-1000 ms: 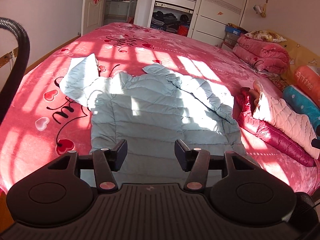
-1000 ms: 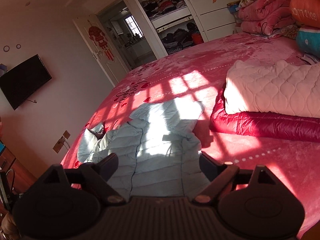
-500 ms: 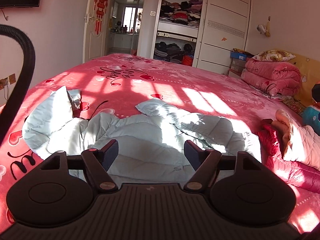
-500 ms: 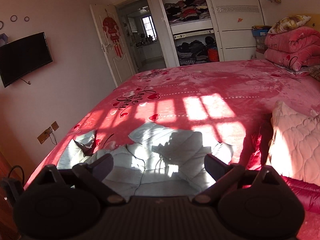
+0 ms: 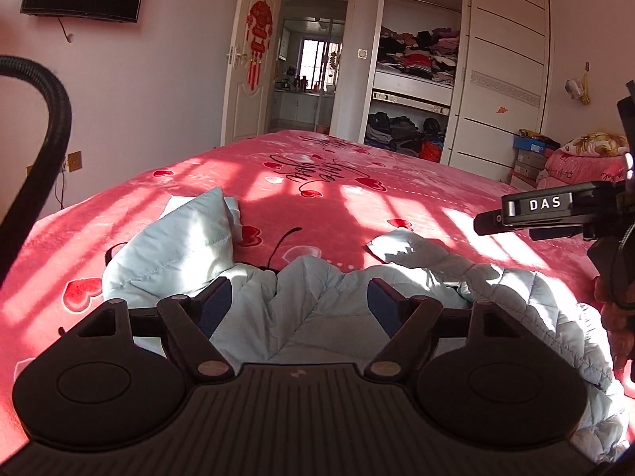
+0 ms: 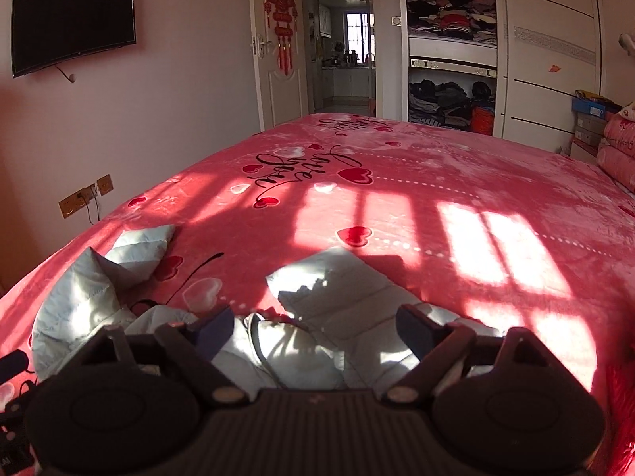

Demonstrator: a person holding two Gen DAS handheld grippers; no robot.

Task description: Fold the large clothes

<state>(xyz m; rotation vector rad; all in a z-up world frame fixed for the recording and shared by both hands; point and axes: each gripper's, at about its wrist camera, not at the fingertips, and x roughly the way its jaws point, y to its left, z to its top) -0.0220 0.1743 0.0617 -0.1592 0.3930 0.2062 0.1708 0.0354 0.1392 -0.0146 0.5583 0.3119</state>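
My left gripper (image 5: 298,301) hangs over the pale blue puffer jacket (image 5: 317,309) on the red bed (image 5: 357,206), jaws opening wide, nothing gripped. My right gripper (image 6: 313,325) hovers above its collar, jaws wide but closing, empty.

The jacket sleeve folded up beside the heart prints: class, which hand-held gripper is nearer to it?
Left. The left hand-held gripper, jaws opening, sits beside the sleeve. The right hand-held gripper, jaws closing, is over the jacket's other sleeve, farther away.

Sunlit red bedspread (image 6: 397,166), open wardrobe (image 6: 452,59) (crammed), wall television (image 6: 71,23)
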